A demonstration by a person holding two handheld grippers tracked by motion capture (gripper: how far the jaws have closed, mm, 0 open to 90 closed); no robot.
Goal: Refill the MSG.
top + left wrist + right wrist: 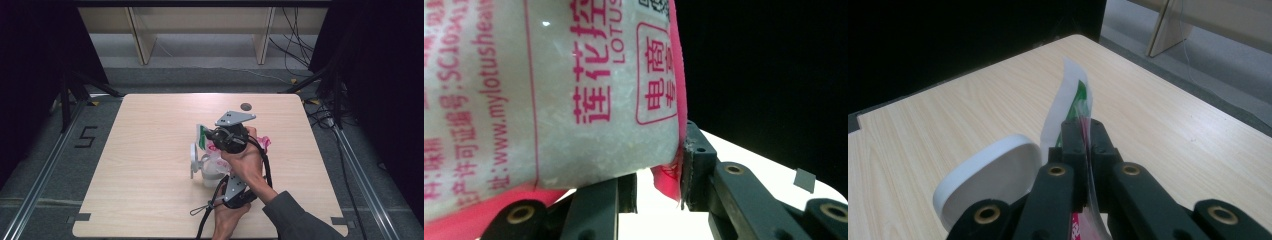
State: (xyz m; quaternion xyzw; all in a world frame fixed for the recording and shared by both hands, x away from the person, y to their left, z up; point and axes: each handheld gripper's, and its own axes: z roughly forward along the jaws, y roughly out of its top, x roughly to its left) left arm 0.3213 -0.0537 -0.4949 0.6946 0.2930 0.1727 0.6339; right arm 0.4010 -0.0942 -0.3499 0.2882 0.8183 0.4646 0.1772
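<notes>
A plastic bag of white granules with pink print (549, 100) hangs over the table's middle, its pink edge (262, 143) showing behind the hands. My left gripper (656, 170), the nearer one (223, 181), points up at the bag and is shut on its lower corner, one pad pressed against the pink seam. My right gripper (1083, 127), the farther one under the grey plate (206, 136), is shut on the bag's thin top edge, where a white and green strip (1068, 95) (201, 134) sticks up. Under the bag stands a white container (209, 176) with its round lid (988, 175) (193, 160) flipped open.
The wooden table (150, 150) has a dark round hole (245, 106) near its far edge. A cable loop (200, 210) lies by the near edge. Wooden shelf legs (142, 40) stand on the floor beyond the table.
</notes>
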